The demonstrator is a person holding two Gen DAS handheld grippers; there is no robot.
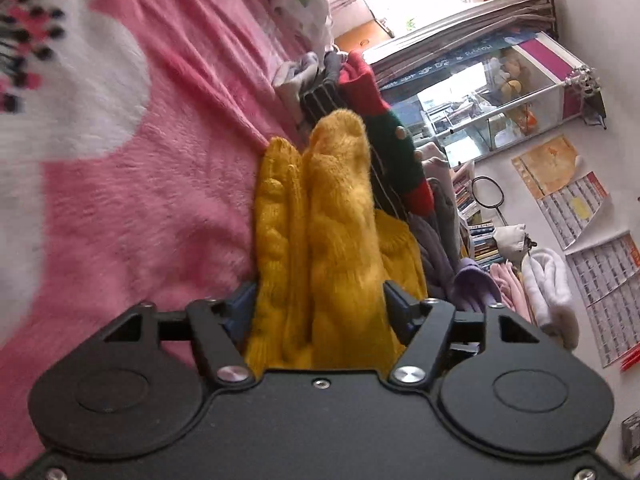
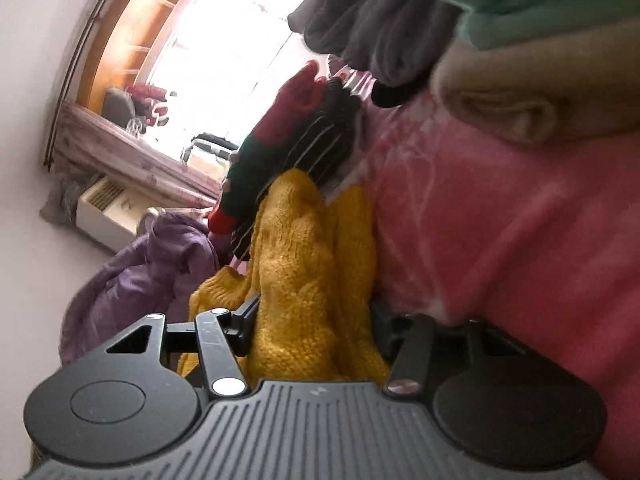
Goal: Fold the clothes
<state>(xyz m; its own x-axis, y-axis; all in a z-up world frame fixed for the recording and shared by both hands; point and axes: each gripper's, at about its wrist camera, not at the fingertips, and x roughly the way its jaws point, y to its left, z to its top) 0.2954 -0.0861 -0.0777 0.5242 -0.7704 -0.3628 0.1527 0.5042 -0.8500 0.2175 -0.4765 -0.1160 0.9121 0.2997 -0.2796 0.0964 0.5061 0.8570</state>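
Between the two black fingers of the left gripper (image 1: 320, 312) sits a thick bunch of yellow cable-knit sweater (image 1: 320, 232); the jaws are clamped on its folded layers, which rise forward from the grip in two bulky ridges. On the other side, the right gripper (image 2: 316, 328) is likewise clenched on the same yellow knit (image 2: 308, 264), with cloth filling the whole gap between its fingers and a ribbed cuff or hem hanging off to the left.

Just beyond the sweater, and touching it, lies a dark striped garment (image 1: 324, 96) with a red and green knit piece (image 1: 394, 140) on top, seen from the right wrist as a dark mass with thin white stripes (image 2: 320, 136). Under all of this spreads a fluffy pink blanket (image 1: 160, 184) with large white patches, which also fills the right half of the right wrist view (image 2: 520, 240).

Near the sweater is a crumpled lavender garment (image 2: 140, 272). Farther along the blanket rests a beige folded cloth (image 2: 520, 92), with a mint green one (image 2: 540, 4) and grey pieces (image 2: 380, 28) stacked beside it. Past the bed's edge stand a glass cabinet (image 1: 500, 96), bookshelves (image 1: 476, 216), calendars on the wall (image 1: 592, 240) and a bright window (image 2: 200, 60).
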